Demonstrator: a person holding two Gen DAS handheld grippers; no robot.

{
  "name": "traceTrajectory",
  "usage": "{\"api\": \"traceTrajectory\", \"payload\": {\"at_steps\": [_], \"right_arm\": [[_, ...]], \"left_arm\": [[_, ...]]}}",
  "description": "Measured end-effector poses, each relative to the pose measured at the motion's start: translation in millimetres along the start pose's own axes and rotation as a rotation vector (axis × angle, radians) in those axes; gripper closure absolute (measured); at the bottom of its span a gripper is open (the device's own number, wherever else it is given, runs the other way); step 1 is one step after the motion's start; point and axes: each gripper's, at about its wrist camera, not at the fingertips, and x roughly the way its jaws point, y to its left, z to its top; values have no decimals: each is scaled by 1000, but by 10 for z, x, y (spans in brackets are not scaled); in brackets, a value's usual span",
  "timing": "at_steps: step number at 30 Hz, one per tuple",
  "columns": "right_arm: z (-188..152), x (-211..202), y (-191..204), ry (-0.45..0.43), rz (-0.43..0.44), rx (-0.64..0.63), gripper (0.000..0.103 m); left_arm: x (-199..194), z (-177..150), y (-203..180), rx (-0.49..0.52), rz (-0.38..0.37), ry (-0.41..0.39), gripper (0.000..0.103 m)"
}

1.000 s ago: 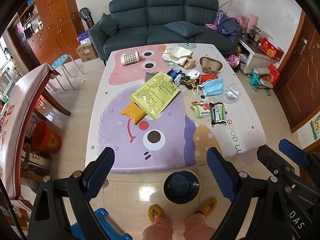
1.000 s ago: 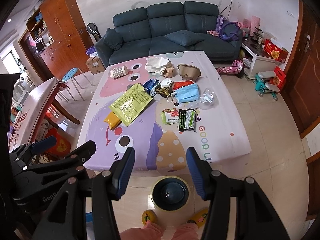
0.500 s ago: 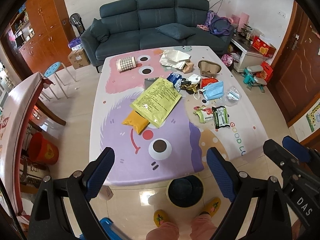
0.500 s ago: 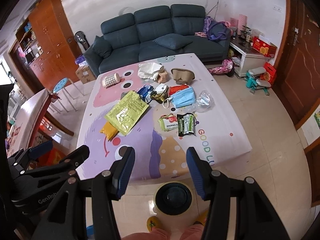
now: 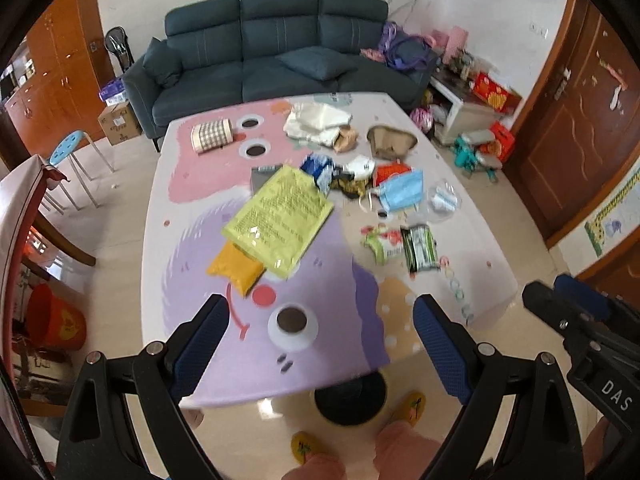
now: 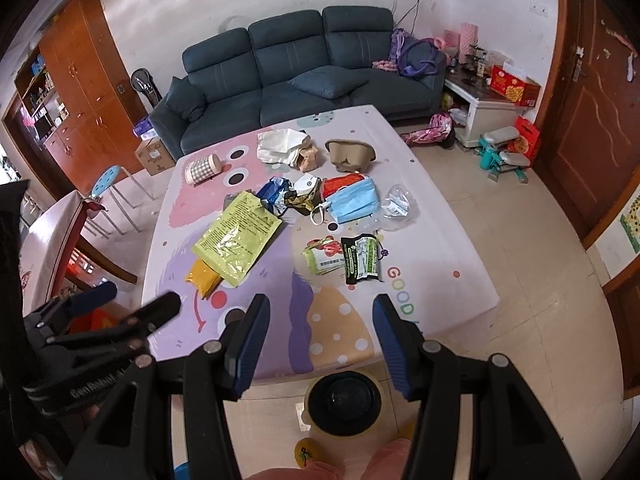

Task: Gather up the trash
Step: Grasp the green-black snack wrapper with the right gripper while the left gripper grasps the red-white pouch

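Crinkled wrappers, a glossy yellow-green packet and a pleated blue mask litter the cartoon-printed table. The left gripper and right gripper hang with ribbed blue jaws spread wide, holding nothing.

"GOOD" on the tablecloth; "DAS" on the right gripper

Both tongs agape, empty
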Motion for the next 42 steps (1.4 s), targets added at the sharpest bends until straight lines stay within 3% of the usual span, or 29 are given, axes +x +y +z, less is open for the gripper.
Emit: {"api": "traceTrajectory", "payload": {"at_steps": [4,13,18,28,36,42], "right_arm": [[138,257,-212,35,32,-14,49],[398,1185,-773,193,149,-74,49],[492,1790,-933,290,191,-111,49],[426,2575,-865,408,208,-228,69],[432,2533,-945,387,282,-284,84],[480,2532,-1129,388,330,-268,85]], "left_arm": [[154,109,-38,-21,8,-34,12],[1005,341,-263,-144,-2,128,12],[1472,323,-434,-174,-7,164,12],[2046,335,-611,-54,55,212,12],[2237,425,-846,111,32,245,12],[2459,491,-1153,303,19,281,12]]}}
